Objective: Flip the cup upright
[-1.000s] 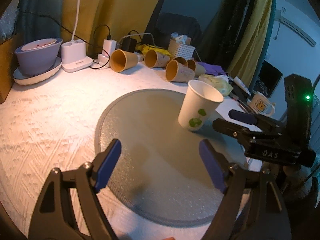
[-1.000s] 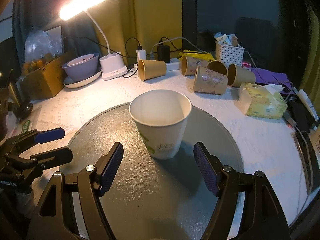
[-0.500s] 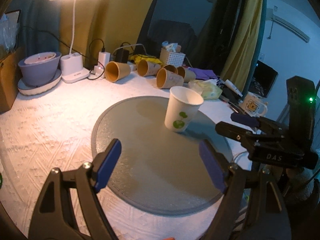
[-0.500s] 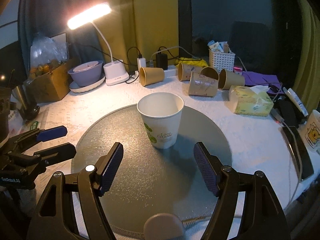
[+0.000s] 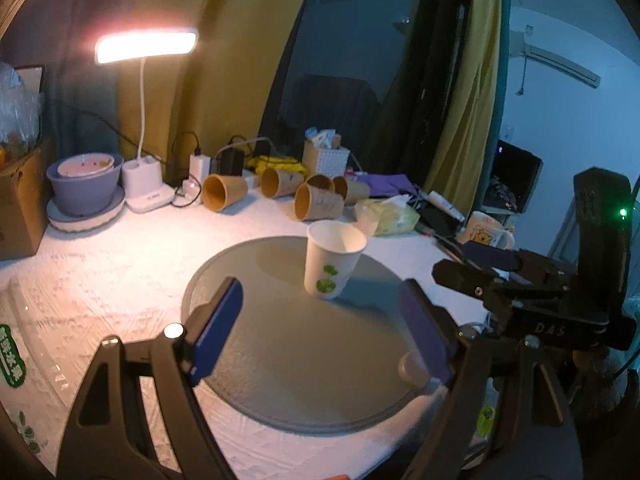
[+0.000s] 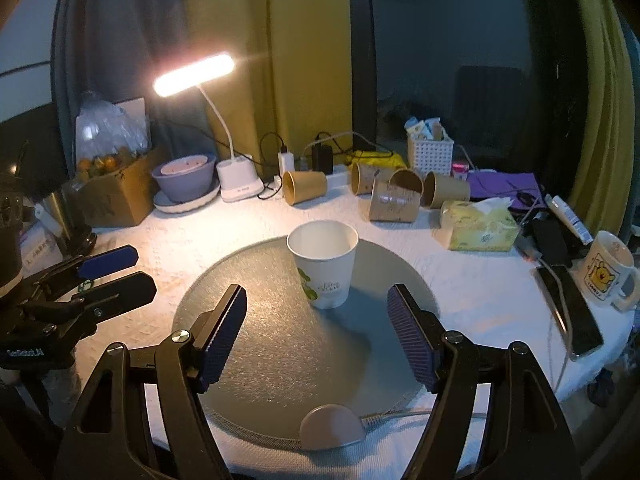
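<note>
One white cup [image 6: 323, 268] (green leaf print) upright on round mat [image 6: 280, 344]; four brown cups [image 6: 306, 187] lying behind; left tool [image 5: 320, 336] and right tool [image 6: 318, 336] both spread, empty

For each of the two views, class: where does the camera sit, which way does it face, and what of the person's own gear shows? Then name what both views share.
Left wrist: sits on the left tool, faces across the mat to the upright cup; its open fingers frame the bottom, the right tool at right.
Right wrist: sits on the right tool, faces the cup and lamp; the left tool at left.
Shared: cup, mat, lamp, brown cups.
</note>
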Motion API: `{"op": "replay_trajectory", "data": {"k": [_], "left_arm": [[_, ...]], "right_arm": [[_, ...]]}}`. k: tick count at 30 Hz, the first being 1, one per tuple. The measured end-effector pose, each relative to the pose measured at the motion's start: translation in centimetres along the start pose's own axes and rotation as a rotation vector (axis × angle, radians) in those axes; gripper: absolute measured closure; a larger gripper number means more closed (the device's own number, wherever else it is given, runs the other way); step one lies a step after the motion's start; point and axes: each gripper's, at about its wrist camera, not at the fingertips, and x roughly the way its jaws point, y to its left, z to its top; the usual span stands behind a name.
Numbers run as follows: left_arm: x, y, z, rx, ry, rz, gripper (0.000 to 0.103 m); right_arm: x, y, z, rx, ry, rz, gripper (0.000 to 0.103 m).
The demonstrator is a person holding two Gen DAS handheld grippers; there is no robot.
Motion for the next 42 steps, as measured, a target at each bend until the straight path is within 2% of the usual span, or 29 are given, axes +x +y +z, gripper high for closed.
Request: {"op": "replay_trajectory", "data": {"k": [42], "left_arm": [[-9.1, -6.4, 3.8, 0.171, -0.253, -0.056, 0.021]], "right_arm": [[-12.1, 2.3, 3.6, -0.057, -0.204, -0.05, 0.027]]}}
